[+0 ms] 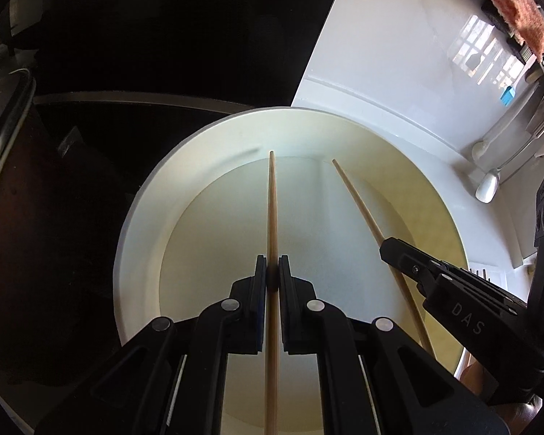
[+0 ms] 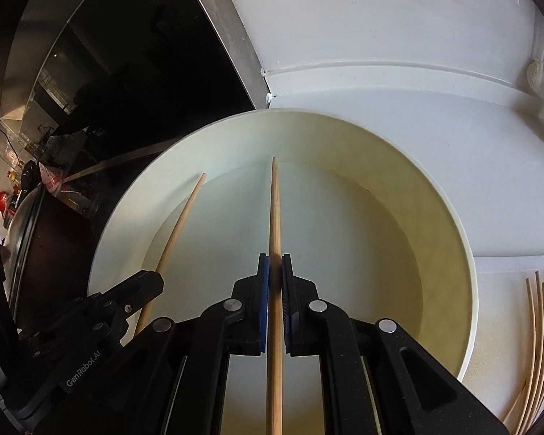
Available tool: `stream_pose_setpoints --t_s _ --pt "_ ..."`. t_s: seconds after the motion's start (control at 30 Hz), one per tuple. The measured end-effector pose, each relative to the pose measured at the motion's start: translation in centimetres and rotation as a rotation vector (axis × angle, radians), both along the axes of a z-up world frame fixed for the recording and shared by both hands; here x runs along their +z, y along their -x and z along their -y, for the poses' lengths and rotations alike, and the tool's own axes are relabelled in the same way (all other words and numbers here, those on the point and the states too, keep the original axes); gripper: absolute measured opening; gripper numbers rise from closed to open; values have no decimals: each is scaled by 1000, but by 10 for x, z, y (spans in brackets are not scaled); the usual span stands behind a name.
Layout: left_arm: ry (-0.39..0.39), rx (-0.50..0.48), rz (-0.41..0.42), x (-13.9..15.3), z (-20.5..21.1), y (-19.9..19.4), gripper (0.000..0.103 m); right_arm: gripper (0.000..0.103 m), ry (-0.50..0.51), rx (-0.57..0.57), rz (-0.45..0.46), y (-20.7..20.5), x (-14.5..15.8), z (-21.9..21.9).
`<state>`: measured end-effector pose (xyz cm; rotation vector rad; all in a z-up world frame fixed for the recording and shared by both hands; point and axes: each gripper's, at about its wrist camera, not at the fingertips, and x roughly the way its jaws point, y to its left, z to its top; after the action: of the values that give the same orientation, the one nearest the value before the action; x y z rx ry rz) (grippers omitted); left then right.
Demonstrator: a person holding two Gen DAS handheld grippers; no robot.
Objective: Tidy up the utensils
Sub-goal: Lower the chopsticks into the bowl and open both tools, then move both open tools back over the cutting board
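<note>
Two claws, left [image 1: 272,272] and right [image 2: 275,272], each pinch one chopstick [image 1: 272,210] [image 2: 275,217] over the bowl [image 1: 152,195]; tips should settle inside before either lets go.

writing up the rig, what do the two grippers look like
Both the left gripper and right gripper are matte black linkage frames with round silver pivot pins and blue pads lining the jaws. White lettering marks their sides: "GenRobot.AI" on the left, "DAS" on the right.
</note>
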<state>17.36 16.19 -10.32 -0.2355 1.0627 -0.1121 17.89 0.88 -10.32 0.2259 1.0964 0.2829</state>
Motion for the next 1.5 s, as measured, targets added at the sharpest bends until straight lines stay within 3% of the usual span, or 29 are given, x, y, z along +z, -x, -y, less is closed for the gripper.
stream_pose_setpoints --t_s 0.63,0.73,0.83,0.9,0.93,1.0,1.07,1.2,1.27,1.5 --pt "-30 -7 -114 -29 -1 -12 10 7 53 18 -127 -14 -20 -2" --pt "-28 4 -106 -26 -3 -11 25 7 85 27 -104 -12 -14 -2" --pt "-38 8 -81 -17 -3 -9 34 10 99 25 -69 -8 -4 1" --pt "-46 5 -61 -9 -3 -7 40 22 99 8 -44 -3 4 8" --pt "-55 9 -52 -5 -4 -5 51 23 93 1 -34 0 8 11" --pt "-62 21 -23 4 -5 0 64 27 81 -10 -14 6 16 17" --pt "-71 22 -6 11 -7 4 64 34 76 -20 12 14 24 23" --pt "-81 34 2 23 -10 14 80 43 86 -47 65 38 40 32" --pt "-75 35 2 27 -11 20 81 49 100 -71 95 47 46 38" --pt "-91 -4 35 45 -3 49 87 54 97 -153 100 90 53 64"
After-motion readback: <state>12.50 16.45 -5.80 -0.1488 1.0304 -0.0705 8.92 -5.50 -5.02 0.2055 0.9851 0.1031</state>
